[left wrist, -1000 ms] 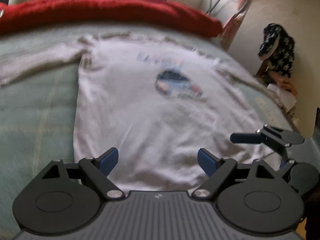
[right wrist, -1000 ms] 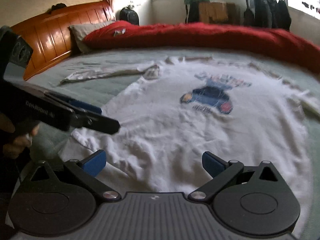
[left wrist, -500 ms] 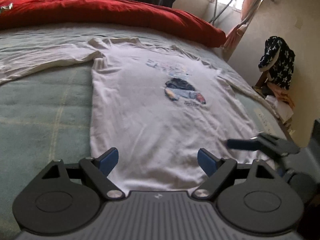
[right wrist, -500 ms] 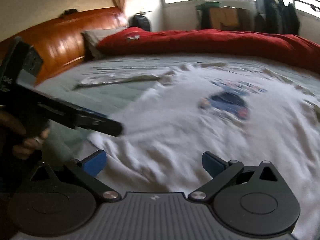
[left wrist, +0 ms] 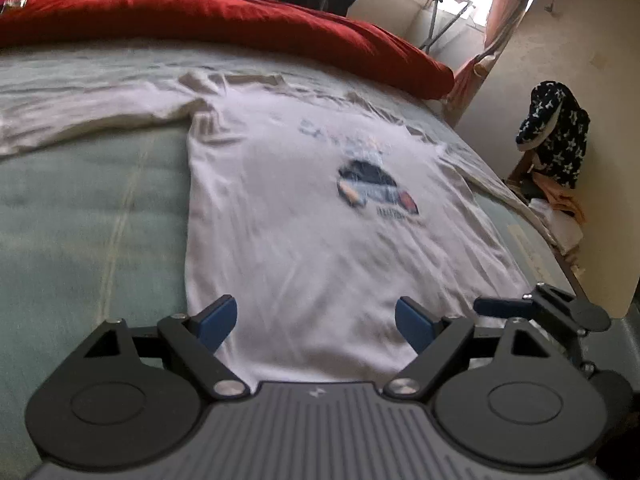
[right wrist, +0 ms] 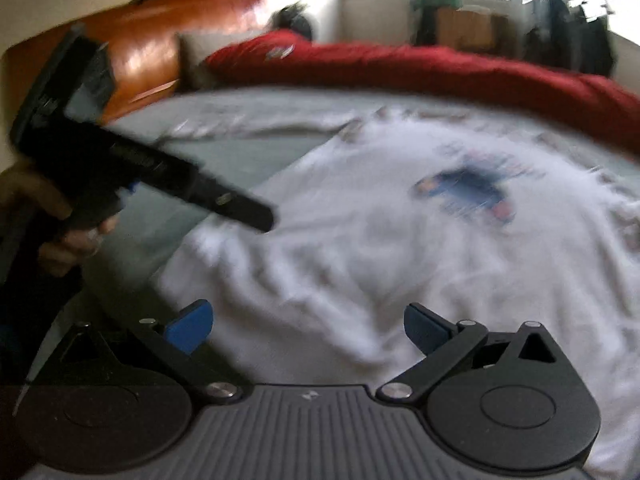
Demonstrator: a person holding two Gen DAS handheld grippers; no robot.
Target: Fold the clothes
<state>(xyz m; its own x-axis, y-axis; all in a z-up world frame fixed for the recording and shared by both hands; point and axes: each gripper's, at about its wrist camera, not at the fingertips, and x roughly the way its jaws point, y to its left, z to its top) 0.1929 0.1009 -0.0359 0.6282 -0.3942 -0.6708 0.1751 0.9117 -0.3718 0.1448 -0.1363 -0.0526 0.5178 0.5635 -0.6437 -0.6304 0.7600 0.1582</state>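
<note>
White long-sleeve shirt (left wrist: 304,240) lies spread flat, print up, sleeves out, on the green bedsheet (left wrist: 80,216), so its near hem is easy to reach; left gripper (left wrist: 316,320) and right gripper (right wrist: 308,326) hover there, jaws wide, holding nothing.

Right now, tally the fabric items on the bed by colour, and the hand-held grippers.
White: 1, the long-sleeved shirt
Red: 1, the duvet
Grey: 1, the pillow
Hand-held grippers: 2, left hand-held gripper and right hand-held gripper, both open
Total: 5
</note>
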